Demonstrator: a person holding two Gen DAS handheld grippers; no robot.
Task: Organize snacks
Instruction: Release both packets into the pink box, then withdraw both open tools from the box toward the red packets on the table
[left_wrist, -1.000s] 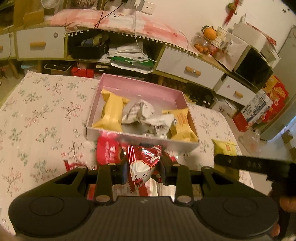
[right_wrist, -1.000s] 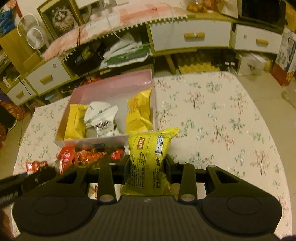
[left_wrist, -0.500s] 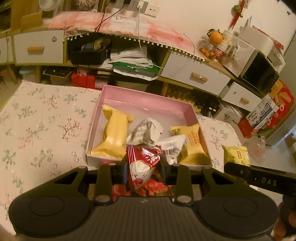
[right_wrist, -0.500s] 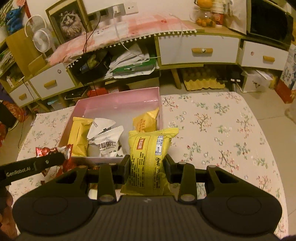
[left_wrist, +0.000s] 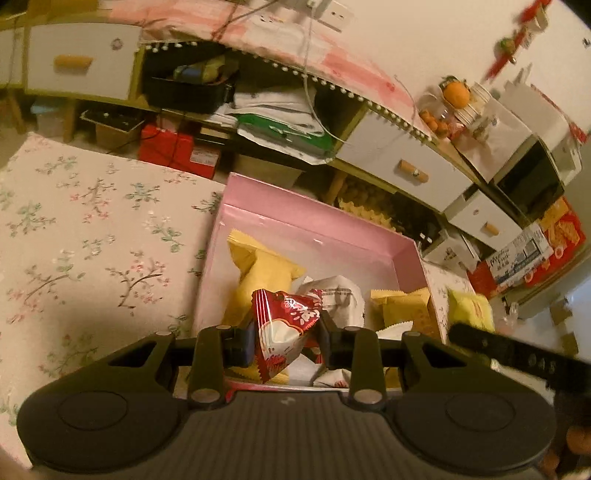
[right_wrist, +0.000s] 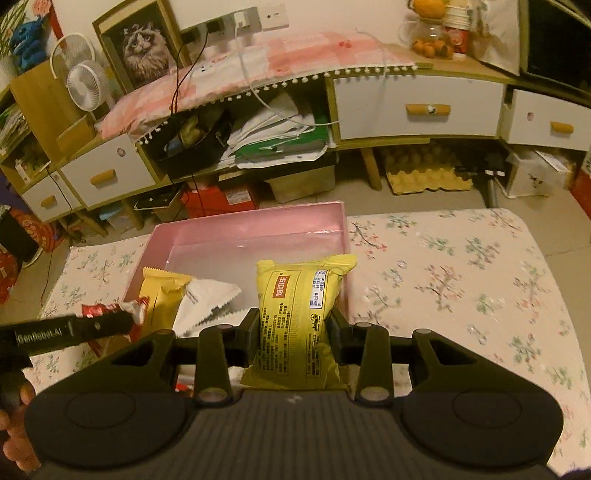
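A pink box (left_wrist: 317, 232) stands on the flowered table and holds yellow packets (left_wrist: 258, 273) and white packets (left_wrist: 340, 295). My left gripper (left_wrist: 284, 338) is shut on a red snack packet (left_wrist: 284, 328) and holds it over the box's near edge. My right gripper (right_wrist: 291, 332) is shut on a yellow snack packet (right_wrist: 299, 314) and holds it over the box's (right_wrist: 251, 229) right side. The left gripper (right_wrist: 74, 328) with the red packet (right_wrist: 110, 308) shows at the left of the right wrist view. The right gripper's finger (left_wrist: 517, 354) and yellow packet (left_wrist: 471, 310) show in the left wrist view.
The flowered tablecloth (right_wrist: 461, 280) spreads to the right of the box and to its left (left_wrist: 85, 229). Behind the table stand white drawer units (right_wrist: 417, 107), a shelf of papers (right_wrist: 280, 136) and a small fan (right_wrist: 86, 86).
Both grippers have moved forward and up with their packets, from in front of the box to over it. The red packets on the table have dropped out of view.
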